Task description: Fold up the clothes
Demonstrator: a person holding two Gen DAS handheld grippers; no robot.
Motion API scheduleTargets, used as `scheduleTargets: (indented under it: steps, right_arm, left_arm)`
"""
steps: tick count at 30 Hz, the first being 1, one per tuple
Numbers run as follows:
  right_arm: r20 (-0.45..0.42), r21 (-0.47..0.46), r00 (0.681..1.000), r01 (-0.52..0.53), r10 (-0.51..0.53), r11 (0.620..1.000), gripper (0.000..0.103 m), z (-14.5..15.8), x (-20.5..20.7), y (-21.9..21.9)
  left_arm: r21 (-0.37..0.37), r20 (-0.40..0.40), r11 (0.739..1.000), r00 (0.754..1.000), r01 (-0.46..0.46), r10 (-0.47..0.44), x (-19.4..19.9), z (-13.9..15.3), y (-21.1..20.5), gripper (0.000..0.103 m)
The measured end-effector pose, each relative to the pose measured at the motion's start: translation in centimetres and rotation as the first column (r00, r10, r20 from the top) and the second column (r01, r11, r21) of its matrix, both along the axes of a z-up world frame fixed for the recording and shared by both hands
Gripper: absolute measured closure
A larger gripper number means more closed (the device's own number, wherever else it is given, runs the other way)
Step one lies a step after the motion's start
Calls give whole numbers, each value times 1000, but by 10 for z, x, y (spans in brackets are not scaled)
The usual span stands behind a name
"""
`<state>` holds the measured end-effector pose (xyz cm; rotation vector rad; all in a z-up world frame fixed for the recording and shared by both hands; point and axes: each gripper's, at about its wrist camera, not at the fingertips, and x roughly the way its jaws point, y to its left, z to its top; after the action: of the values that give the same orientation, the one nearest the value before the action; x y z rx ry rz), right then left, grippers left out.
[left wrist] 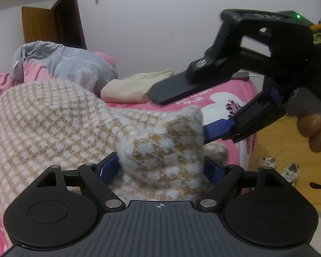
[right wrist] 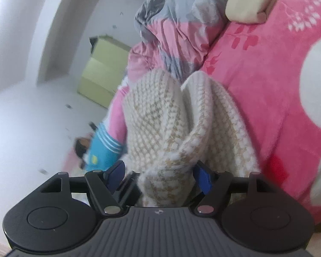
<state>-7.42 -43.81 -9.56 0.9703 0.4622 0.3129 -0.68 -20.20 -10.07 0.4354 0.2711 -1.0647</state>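
The sweater [left wrist: 60, 128], a cream-and-tan checked knit, is lifted off the pink bed [left wrist: 224, 98], draped from two held corners with its bulk sagging toward 9 o'clock in the left wrist view. In the right wrist view it hangs as two long folds running up toward 12 o'clock, so it is doubled or bunched, not flat.

The left gripper [left wrist: 160, 167] has its blue pads pinching a thick wad of the knit between them. The right gripper [right wrist: 158, 174] likewise clamps a bunched corner; from the left view its fingers reach in from 3 o'clock, just beside that corner.

Risks, as I judge them: the knit is fluffy and thick, so each grip holds a wad and not a clean edge, and layers could slide out under the sagging weight. The two corners sit close together, so the cloth may land creased or twisted if lowered like this. The loose lower part is out of sight and might drag on the duvet [left wrist: 70, 64] at 10 o'clock or off the bed's edge toward the floor [left wrist: 289, 145] at 4 o'clock. A folded cream garment [left wrist: 130, 90] lies near 12 o'clock; a swing of the sweater could knock it.
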Motion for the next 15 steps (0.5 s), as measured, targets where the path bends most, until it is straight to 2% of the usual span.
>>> scheduleTargets:
  steps: [2, 4, 7, 15]
  right_arm:
    - [-22, -52, 1000, 8, -9, 999, 32, 5, 3, 6]
    - [-40, -82, 999, 5, -8, 997, 40, 7, 8, 11]
    - [-68, -133, 998, -7, -2, 991, 47, 10, 13, 18]
    - [-91, -268, 995, -53, 30, 962, 46, 24, 8, 39]
  left_arm:
    - [-9, -8, 1000, 1000, 0, 0, -1, -1, 1, 19]
    - [-18, -18, 1000, 1000, -1, 1, -1, -1, 3, 19]
    - [-30, -40, 1000, 999, -1, 0, -3, -1, 6, 19]
    - [-51, -44, 999, 999, -2, 0, -12, -5, 13, 19]
